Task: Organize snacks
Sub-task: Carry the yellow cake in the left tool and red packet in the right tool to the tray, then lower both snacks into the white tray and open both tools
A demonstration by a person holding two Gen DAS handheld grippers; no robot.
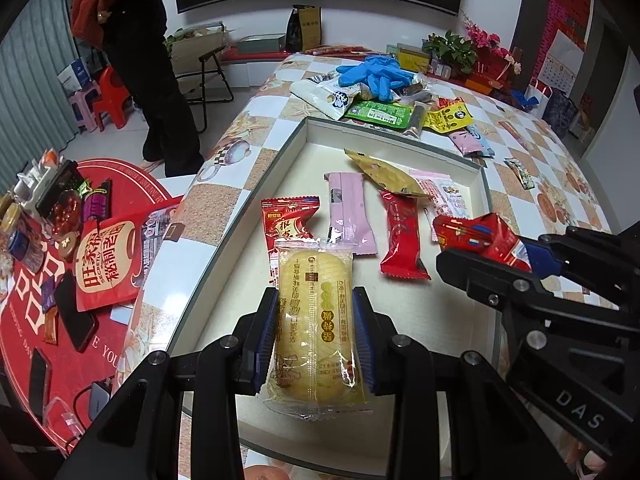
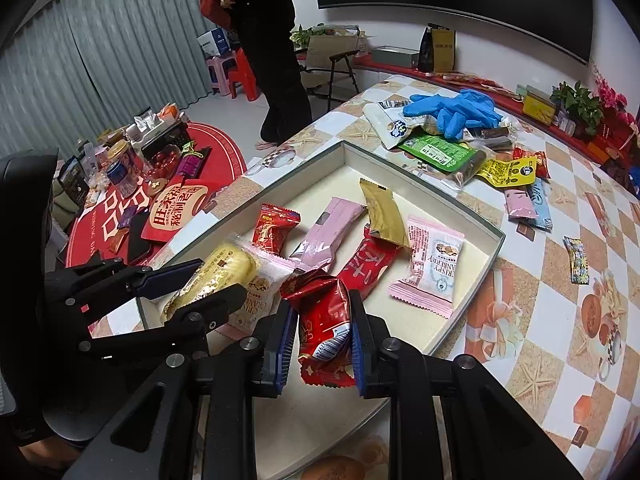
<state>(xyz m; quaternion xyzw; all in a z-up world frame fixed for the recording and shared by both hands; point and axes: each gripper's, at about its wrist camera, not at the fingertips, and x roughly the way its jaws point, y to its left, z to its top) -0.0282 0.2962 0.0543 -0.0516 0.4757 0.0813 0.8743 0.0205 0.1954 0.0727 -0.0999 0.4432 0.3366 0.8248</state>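
My left gripper point(image 1: 318, 308) is shut on a yellow cake in a clear wrapper point(image 1: 316, 332) and holds it over the near left part of the shallow white box point(image 1: 296, 132). My right gripper point(image 2: 320, 312) is shut on a red snack packet point(image 2: 326, 328) over the box's near edge; it shows at the right of the left wrist view point(image 1: 480, 240). The left gripper with the cake point(image 2: 216, 276) shows at the left of the right wrist view. Inside the box lie a red packet point(image 2: 274, 232), a pink bar point(image 2: 328, 232), a gold packet point(image 2: 382, 212), a long red packet point(image 2: 368, 264) and a pink cranberry packet point(image 2: 432, 268).
Beyond the box lie loose snacks: a green packet point(image 2: 438, 154), a yellow packet point(image 2: 506, 172), a white packet point(image 2: 384, 124), and blue gloves point(image 2: 452, 112). A low red table point(image 2: 224, 160) with jars and packets stands left. A person point(image 2: 264, 40) stands at the back.
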